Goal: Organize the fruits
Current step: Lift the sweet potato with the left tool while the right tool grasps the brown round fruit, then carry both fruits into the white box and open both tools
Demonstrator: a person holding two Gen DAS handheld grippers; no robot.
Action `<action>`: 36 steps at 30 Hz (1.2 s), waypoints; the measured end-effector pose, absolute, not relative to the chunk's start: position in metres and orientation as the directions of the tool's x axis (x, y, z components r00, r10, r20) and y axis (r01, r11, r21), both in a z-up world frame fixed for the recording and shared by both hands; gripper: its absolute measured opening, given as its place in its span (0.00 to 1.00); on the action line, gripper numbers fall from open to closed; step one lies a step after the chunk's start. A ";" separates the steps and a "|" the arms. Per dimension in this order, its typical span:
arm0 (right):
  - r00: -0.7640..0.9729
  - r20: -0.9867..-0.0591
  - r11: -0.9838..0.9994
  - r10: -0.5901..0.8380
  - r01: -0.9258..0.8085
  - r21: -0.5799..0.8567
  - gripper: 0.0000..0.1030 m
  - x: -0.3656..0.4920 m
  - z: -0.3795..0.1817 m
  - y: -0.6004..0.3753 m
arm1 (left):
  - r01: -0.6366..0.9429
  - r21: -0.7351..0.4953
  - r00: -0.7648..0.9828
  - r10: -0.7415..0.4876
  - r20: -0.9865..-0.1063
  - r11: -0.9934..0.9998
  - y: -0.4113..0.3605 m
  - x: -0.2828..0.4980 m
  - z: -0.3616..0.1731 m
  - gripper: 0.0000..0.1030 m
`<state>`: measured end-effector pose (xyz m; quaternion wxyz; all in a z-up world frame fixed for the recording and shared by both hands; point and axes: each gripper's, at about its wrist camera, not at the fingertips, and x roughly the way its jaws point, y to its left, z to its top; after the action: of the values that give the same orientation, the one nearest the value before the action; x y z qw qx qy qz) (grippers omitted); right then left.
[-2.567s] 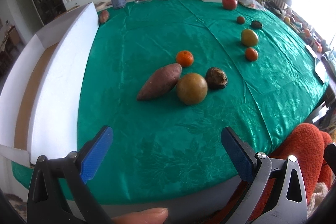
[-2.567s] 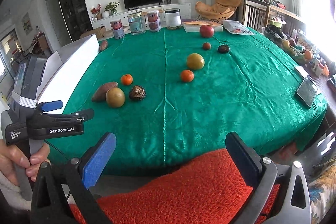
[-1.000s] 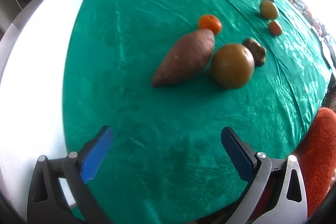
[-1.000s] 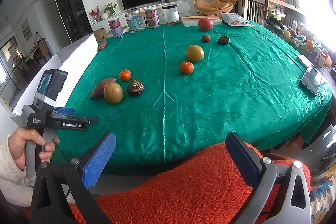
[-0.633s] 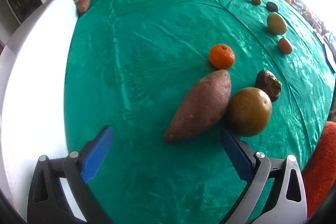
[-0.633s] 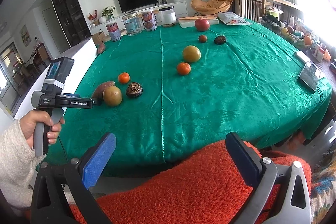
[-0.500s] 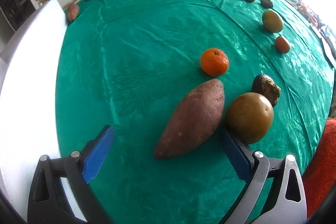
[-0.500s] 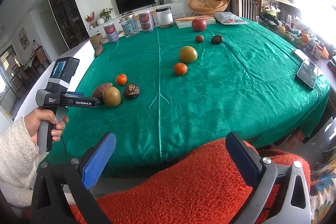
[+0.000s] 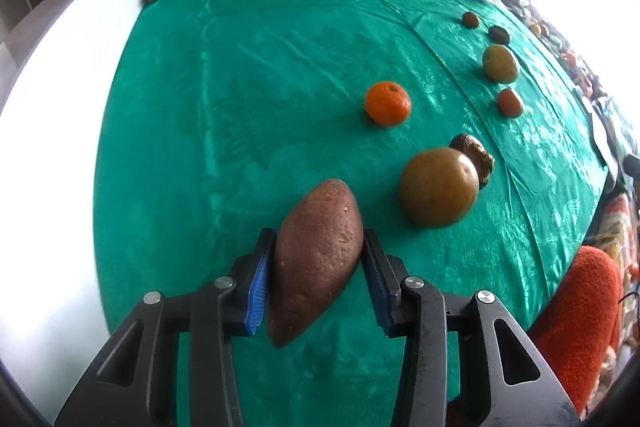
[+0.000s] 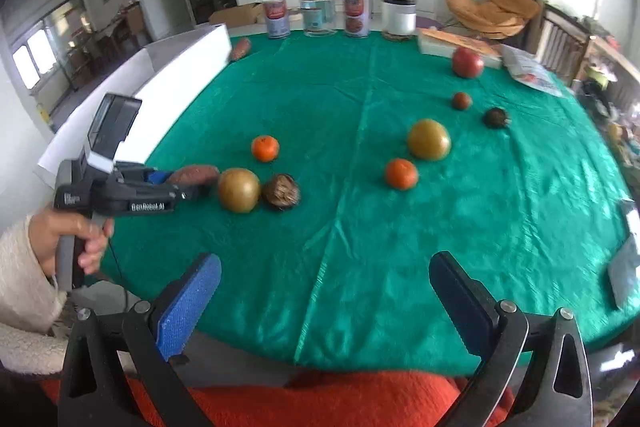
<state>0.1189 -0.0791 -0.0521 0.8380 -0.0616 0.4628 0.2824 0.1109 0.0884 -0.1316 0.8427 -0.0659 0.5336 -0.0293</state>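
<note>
Sweet potato (image 9: 318, 259) now sits between my left gripper's (image 9: 316, 281) pads at lower centre of the left wrist view; 0.5 s ago jaws were wide, now closing, blue pads about touching its sides. So pickup's basically on. Long axis runs bottom to top of frame, blunt end pointing up twd the tangerine (image 9: 387, 103), tip twd me. Brown-green round fruit (image 9: 438, 187) just right. Right gripper (image 10: 325, 297) open, empty, over the green cloth (image 10: 400, 247).

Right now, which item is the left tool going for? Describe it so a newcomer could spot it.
On the green tablecloth, look at the near cluster beside the white foam board. There the left tool is closing its blue pads around a sweet potato. It is the only long, tapered, reddish-brown piece; its neighbours, the olive-brown fruit and the orange mandarin, are round.
</note>
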 end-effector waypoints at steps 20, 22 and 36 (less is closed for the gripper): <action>0.320 -0.871 0.682 0.373 -0.731 0.024 0.40 0.198 -0.140 -0.002 | 0.028 -0.113 0.438 -0.114 -0.892 0.993 0.100 0.109 -0.135 0.40; 0.321 -0.865 0.700 0.386 -0.713 0.048 0.40 0.196 -0.134 -0.008 | 0.014 -0.156 0.450 -0.145 -0.881 0.988 0.103 0.105 -0.130 0.40; 0.083 -0.631 0.535 0.771 -0.621 0.573 0.40 0.160 -0.001 0.073 | -0.105 -0.506 0.692 -0.303 -0.655 0.856 0.211 0.031 0.028 0.40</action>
<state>0.1602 0.0731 -0.0007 0.7316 0.0780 0.4819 0.4759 0.0307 0.2113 0.0276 0.8816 -0.2625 0.3883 -0.0561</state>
